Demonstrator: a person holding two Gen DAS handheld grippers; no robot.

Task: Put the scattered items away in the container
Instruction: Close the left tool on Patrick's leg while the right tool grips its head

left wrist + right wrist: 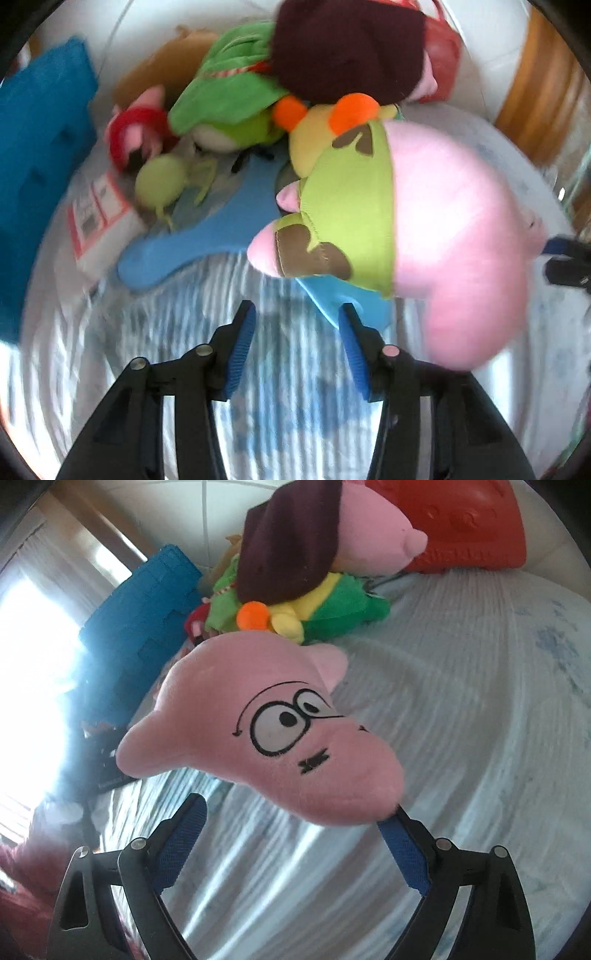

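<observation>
A big pink star plush (258, 731) with glasses stitched on its face and green shorts (351, 206) fills the middle of both views, above the striped bed sheet (177, 325). My right gripper (295, 805) stands wide open. The plush's lower lobe covers its right fingertip, while its left pad (184, 830) is bare and apart from the plush. The same gripper shows at the right edge of the left wrist view. My left gripper (297, 308) is open over the sheet with nothing between its pads. Its right fingertip overlaps the edge of a flat blue foam shape (207, 236).
A heap of soft toys lies beyond: a green one (229, 92), a maroon one (343, 48), a yellow one with orange balls (317, 136) and a red-pink one (136, 136). A blue crate (40, 147) stands left, a brown box (162, 66) behind, a red container (461, 524) further back.
</observation>
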